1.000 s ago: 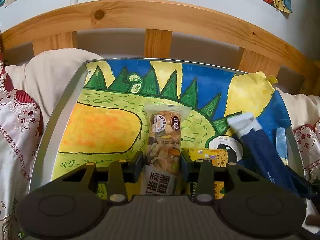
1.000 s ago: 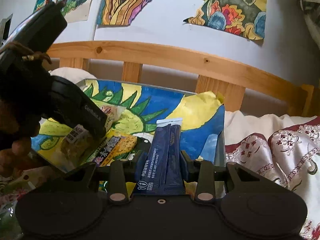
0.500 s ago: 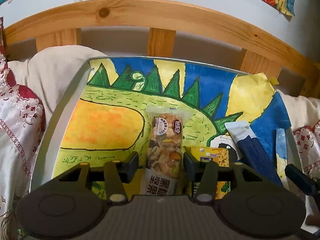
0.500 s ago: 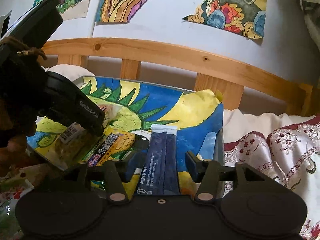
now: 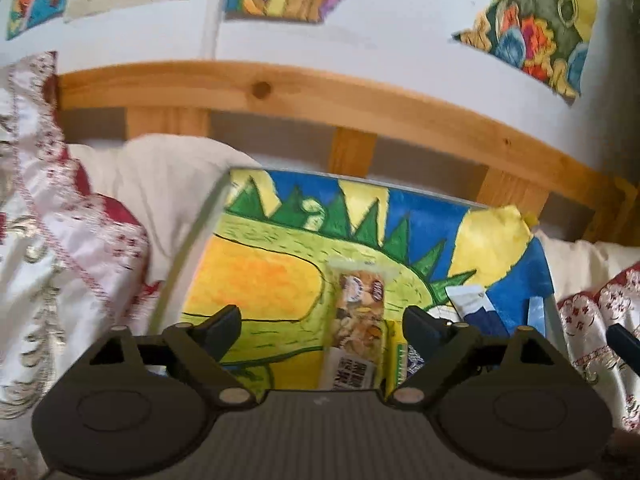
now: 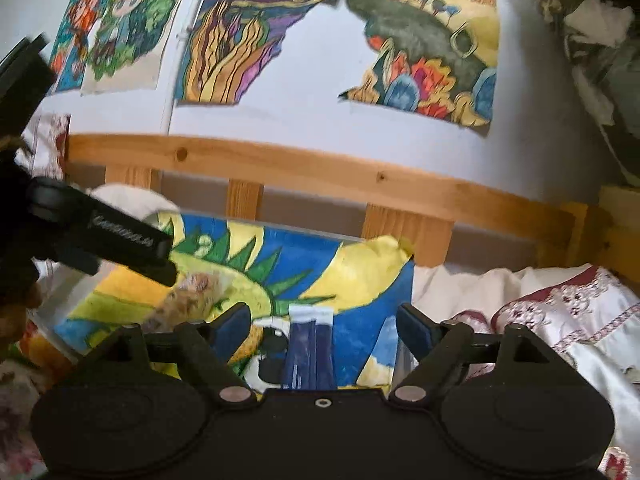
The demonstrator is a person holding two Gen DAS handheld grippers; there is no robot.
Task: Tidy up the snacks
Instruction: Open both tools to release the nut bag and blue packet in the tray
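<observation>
Snacks lie on a tray (image 5: pixel 188 264) lined with a bright dinosaur painting, which rests on the bed in front of the wooden headboard (image 5: pixel 360 100). The left hand-held gripper (image 5: pixel 322 322) points down at a slant over the tray's near edge; its jaws have just been opening and now stand wide, with the nut bar (image 5: pixel 358 312) lying flat between them, touched by neither finger. A yellow packet (image 5: pixel 396 344) lies just beside the bar, toward the tray's right edge.

The right hand-held gripper (image 6: pixel 324 322) is held closer to level near the tray's near right corner. Its jaws have likewise just been opening and stand wide apart, the dark blue sachet (image 6: pixel 310 354) lying on the painting between them, clear of both fingers. In the right wrist view the left hand-held gripper reaches in from the left above the nut bar. Patterned red-and-white bedding (image 6: pixel 560 320) is bunched along both sides of the tray.
</observation>
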